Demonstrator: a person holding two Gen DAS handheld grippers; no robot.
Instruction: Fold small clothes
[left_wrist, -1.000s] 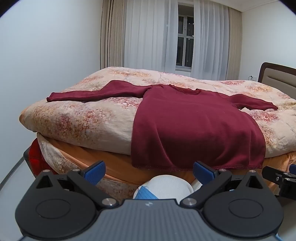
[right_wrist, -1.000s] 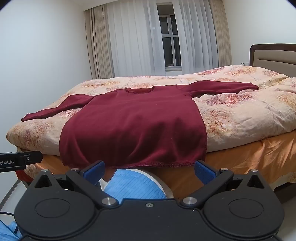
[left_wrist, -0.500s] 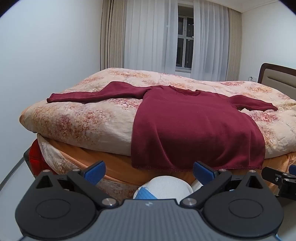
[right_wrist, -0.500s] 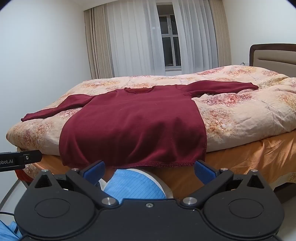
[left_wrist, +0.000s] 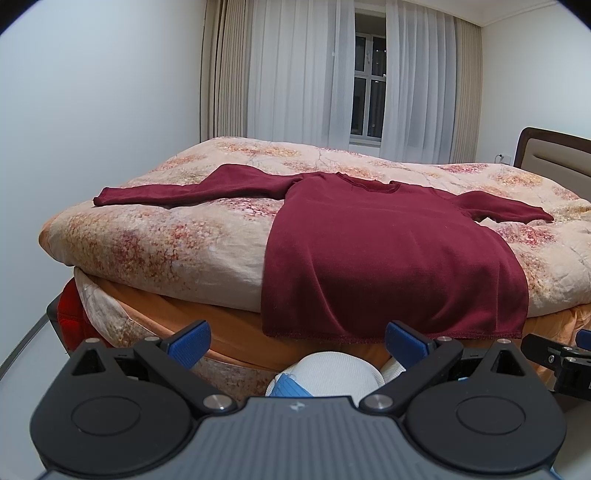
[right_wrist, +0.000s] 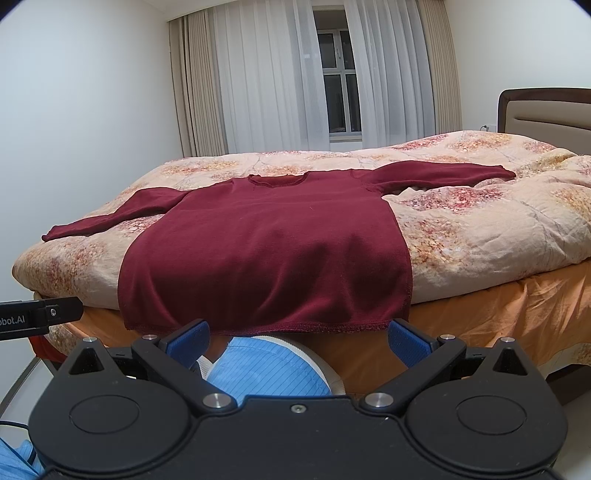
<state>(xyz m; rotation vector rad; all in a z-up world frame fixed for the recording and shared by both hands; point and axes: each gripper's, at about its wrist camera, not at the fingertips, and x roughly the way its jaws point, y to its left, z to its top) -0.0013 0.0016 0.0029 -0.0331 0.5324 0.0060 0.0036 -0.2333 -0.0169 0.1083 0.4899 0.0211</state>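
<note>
A bedroom: white walls, sheer curtains (left_wrist: 295, 70) over a dark window (right_wrist: 340, 81), and a bed (left_wrist: 229, 328) covered by a floral quilt (left_wrist: 166, 236), its headboard (right_wrist: 546, 110) at far right. On the quilt I see a maroon long-sleeved sweater (left_wrist: 384, 251) spread flat, collar toward the window, both sleeves stretched outward to left and right, its hem draped over the near edge of the bed. My left gripper (left_wrist: 297, 341) sits low in front of the bed, below the hem, its blue-padded fingers (left_wrist: 190, 338) spread wide with nothing between them. My right gripper (right_wrist: 297, 339) sits likewise just under the hem, fingers (right_wrist: 404, 339) apart and empty, not touching the cloth. Between each pair of fingers I see a blue and white rounded object (right_wrist: 266, 369), close to the cameras; I cannot tell what it is.
</note>
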